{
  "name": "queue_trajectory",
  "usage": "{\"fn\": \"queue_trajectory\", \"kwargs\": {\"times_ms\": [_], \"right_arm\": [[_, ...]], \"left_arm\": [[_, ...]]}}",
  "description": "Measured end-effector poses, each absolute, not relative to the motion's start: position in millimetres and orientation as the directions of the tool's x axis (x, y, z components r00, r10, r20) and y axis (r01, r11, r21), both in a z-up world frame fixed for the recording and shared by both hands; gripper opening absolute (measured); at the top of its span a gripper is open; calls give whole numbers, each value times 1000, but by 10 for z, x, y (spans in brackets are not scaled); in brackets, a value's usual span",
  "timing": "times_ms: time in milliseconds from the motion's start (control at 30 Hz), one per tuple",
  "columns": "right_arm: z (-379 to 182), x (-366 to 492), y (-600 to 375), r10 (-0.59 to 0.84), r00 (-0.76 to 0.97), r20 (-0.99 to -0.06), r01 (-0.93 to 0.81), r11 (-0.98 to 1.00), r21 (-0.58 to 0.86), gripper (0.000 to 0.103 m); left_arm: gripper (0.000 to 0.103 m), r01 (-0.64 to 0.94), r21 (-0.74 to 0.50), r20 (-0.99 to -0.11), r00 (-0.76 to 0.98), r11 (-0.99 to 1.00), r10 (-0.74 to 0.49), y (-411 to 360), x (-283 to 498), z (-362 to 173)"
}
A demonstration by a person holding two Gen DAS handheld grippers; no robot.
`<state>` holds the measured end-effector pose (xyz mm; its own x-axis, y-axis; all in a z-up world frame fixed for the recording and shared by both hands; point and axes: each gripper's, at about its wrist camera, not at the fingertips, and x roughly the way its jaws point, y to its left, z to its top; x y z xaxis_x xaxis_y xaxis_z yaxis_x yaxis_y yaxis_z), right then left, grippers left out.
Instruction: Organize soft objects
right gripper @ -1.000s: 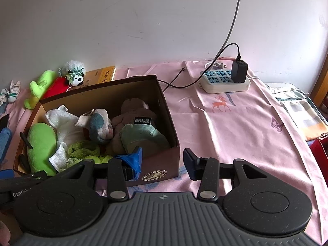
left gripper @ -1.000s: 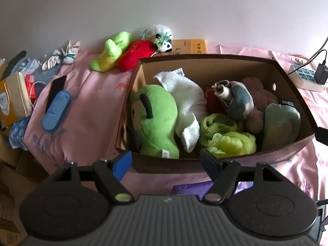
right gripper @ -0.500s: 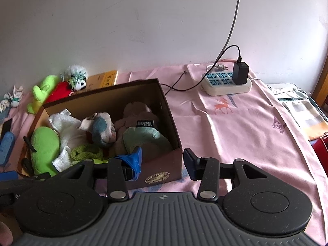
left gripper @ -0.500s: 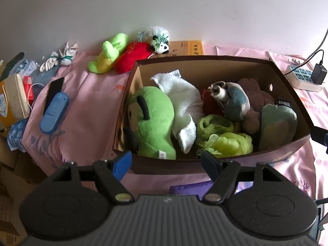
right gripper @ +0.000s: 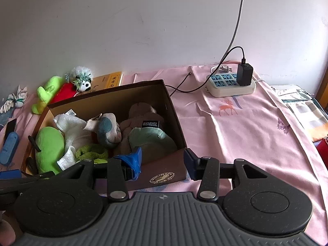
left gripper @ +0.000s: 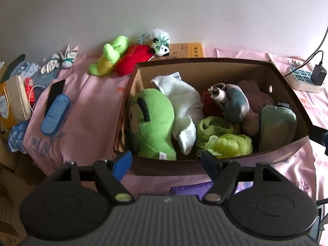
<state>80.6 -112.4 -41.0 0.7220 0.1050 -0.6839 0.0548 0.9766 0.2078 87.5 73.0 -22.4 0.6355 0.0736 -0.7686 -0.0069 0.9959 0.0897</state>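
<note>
A brown cardboard box (left gripper: 205, 61) (right gripper: 106, 92) on the pink sheet holds a green plush (left gripper: 153, 121), a white towel (left gripper: 182, 100), a yellow-green mesh ball (left gripper: 229, 143), a grey-blue rolled cloth (left gripper: 233, 102), a brown plush (left gripper: 254, 96) and a pale green slipper (left gripper: 276, 123). Behind the box lie a lime plush (left gripper: 110, 57), a red plush (left gripper: 133, 61) and a small panda (left gripper: 160, 43). My left gripper (left gripper: 166, 162) hangs open in front of the box's near wall, holding nothing. My right gripper (right gripper: 162, 162) is open and empty by the box's near right corner.
A power strip (right gripper: 231, 84) with a charger and cables sits at the back right. A yellow book (left gripper: 188, 50) leans at the wall. A blue case (left gripper: 55, 116), a dark phone (left gripper: 55, 90), tied white gloves (left gripper: 61, 61) and cartons crowd the left. Folded cloth (right gripper: 303, 106) lies far right.
The box sits slightly lower in the right wrist view. No object has moved and both grippers' jaws keep the same width.
</note>
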Motion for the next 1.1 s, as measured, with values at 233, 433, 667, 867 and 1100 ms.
{"fn": "queue_trajectory", "kwargs": {"times_ms": [233,433,667,867,1100], "right_arm": [[-404,787,-1126,105,730,-676,55,976,211,30],[-397,774,-1124,104,734,-672,53,977,209,30],[-389,772,-1120,107,737,-668,46,977,208,30],[-388,777,-1130,108,737,-667,46,977,209,31],[-359,756,-1101,118,748,-654,25,979,204,31]], "left_arm": [[75,-5,89,-771,632,996,72,735,876,-226],[75,-5,87,-773,631,996,71,733,891,-247],[75,-7,86,-776,627,996,71,737,900,-263],[75,-8,84,-779,624,996,71,741,906,-275],[75,-7,84,-778,625,996,70,746,910,-273]]}}
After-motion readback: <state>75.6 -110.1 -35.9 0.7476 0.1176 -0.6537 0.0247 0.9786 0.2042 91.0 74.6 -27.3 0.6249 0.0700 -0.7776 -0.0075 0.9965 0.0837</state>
